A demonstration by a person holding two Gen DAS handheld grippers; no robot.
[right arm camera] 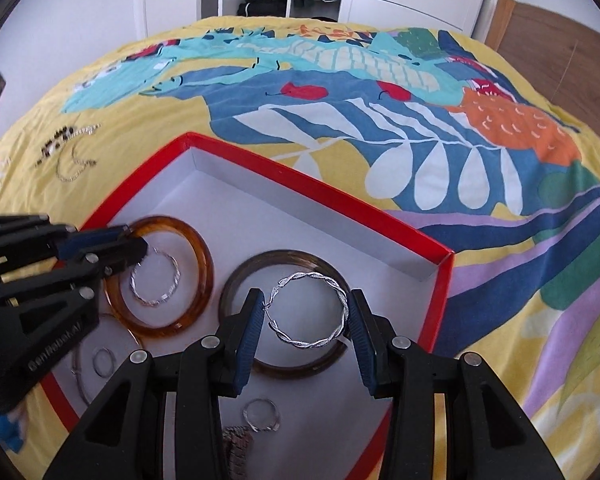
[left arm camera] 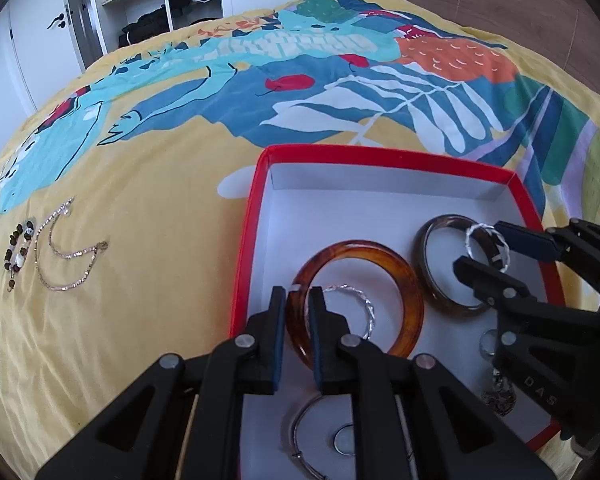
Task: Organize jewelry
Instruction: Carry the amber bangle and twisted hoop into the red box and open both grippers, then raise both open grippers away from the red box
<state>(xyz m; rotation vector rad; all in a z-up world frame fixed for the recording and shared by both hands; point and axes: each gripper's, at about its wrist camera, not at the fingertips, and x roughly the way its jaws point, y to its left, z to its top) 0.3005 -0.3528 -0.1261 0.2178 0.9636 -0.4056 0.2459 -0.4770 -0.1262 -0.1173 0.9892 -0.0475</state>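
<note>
A red box (left arm camera: pixel 244 260) (right arm camera: pixel 300 176) with a white inside lies on the bedspread. In it lie an amber bangle (left arm camera: pixel 404 280) (right arm camera: pixel 204 276) and a dark brown bangle (left arm camera: pixel 424 268) (right arm camera: pixel 240 276). My left gripper (left arm camera: pixel 298 290) (right arm camera: pixel 138 242) is shut on the amber bangle's rim at its left side. A twisted silver hoop (left arm camera: pixel 366 304) (right arm camera: pixel 174 276) rests loose inside that bangle. My right gripper (right arm camera: pixel 306 296) (left arm camera: pixel 478 246) is shut across a second twisted silver hoop (right arm camera: pixel 304 276) (left arm camera: pixel 470 236), just above the dark bangle.
More small pieces lie at the box's near end: a small ring (right arm camera: pixel 260 414), a thin hoop (left arm camera: pixel 300 432), a metal band (right arm camera: pixel 236 448). Left of the box, chains (left arm camera: pixel 68 256) (right arm camera: pixel 74 168) and a beaded bracelet (left arm camera: pixel 18 252) lie on the yellow cover. A wardrobe (left arm camera: pixel 140 0) stands beyond the bed.
</note>
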